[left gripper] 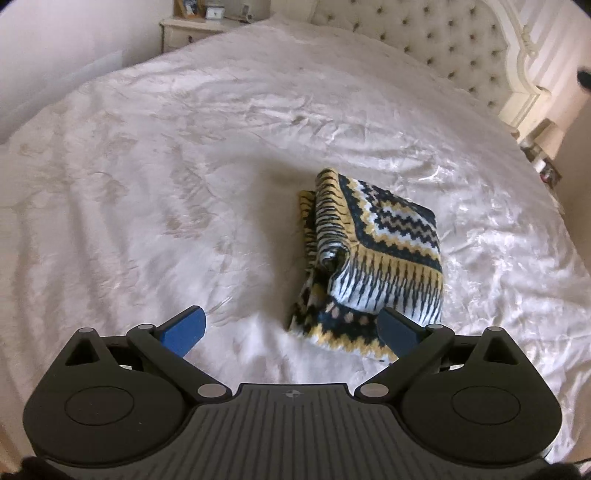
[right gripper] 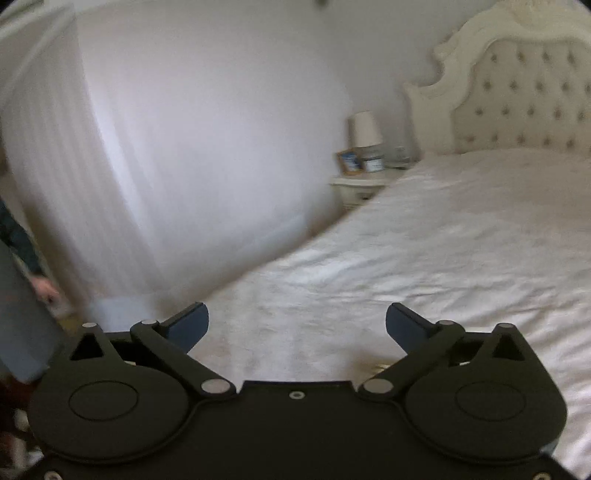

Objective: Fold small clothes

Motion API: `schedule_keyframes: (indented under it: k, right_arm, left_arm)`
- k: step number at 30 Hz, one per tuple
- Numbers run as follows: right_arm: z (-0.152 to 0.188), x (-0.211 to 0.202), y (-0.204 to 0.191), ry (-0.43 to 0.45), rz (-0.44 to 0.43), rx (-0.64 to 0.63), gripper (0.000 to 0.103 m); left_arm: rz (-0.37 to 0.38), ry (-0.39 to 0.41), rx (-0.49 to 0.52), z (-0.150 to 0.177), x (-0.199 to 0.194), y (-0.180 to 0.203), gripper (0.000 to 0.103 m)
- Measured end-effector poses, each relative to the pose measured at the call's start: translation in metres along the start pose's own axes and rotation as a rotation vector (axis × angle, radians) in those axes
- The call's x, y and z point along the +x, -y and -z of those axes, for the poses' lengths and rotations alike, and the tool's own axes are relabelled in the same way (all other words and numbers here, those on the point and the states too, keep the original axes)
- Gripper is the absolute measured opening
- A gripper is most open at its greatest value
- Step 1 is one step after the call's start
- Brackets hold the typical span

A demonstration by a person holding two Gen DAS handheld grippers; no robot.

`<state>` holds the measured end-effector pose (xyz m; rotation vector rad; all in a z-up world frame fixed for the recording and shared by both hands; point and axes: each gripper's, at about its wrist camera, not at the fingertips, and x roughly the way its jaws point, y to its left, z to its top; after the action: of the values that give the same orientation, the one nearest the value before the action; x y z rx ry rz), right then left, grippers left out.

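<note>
A folded patterned knit garment [left gripper: 373, 266] lies on the white bed [left gripper: 184, 184]. Both tools, left tool [left gripper: 293, 328] and right tool [right gripper: 297, 325], are spread wide and empty. The knit looks soft, light and floppy; best gripped at a folded edge.

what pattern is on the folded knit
Navy, yellow and white zigzag bands on the folded knit, clearest in the left wrist view.

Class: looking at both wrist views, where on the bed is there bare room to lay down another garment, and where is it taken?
Bare bedspread runs from the folded patterned sweater to the nightstand and tufted headboard. Only the sweater's patch, by the left gripper, is occupied.
</note>
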<state>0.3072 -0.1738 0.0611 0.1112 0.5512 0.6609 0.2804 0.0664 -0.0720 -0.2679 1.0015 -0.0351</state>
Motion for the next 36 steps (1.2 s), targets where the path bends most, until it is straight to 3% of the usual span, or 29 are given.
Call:
schedule_keyframes:
  k: [4, 8, 15, 24, 36]
  right_arm:
    - [0.027, 0.007, 0.004, -0.088, 0.103, -0.039, 0.102]
    - [0.069, 0.013, 0.0, -0.223, 0.241, -0.178, 0.102]
    - [0.117, 0.003, 0.01, -0.368, 0.289, -0.11, 0.102]
    - [0.136, 0.002, 0.033, -0.384, 0.317, 0.089, 0.102]
    - [0.124, 0.047, 0.097, -0.335, 0.294, 0.297, 0.102]
  left_arm:
    - [-0.033, 0.019, 0.01, 0.007, -0.008, 0.005, 0.101]
    - [-0.047, 0.031, 0.034, 0.013, -0.015, 0.014, 0.101]
    - [-0.017, 0.005, 0.103, 0.013, -0.007, 0.03, 0.101]
    - [0.037, -0.031, 0.164, 0.006, 0.01, 0.037, 0.101]
    - [0.157, -0.082, 0.127, -0.009, 0.06, 0.019, 0.102]
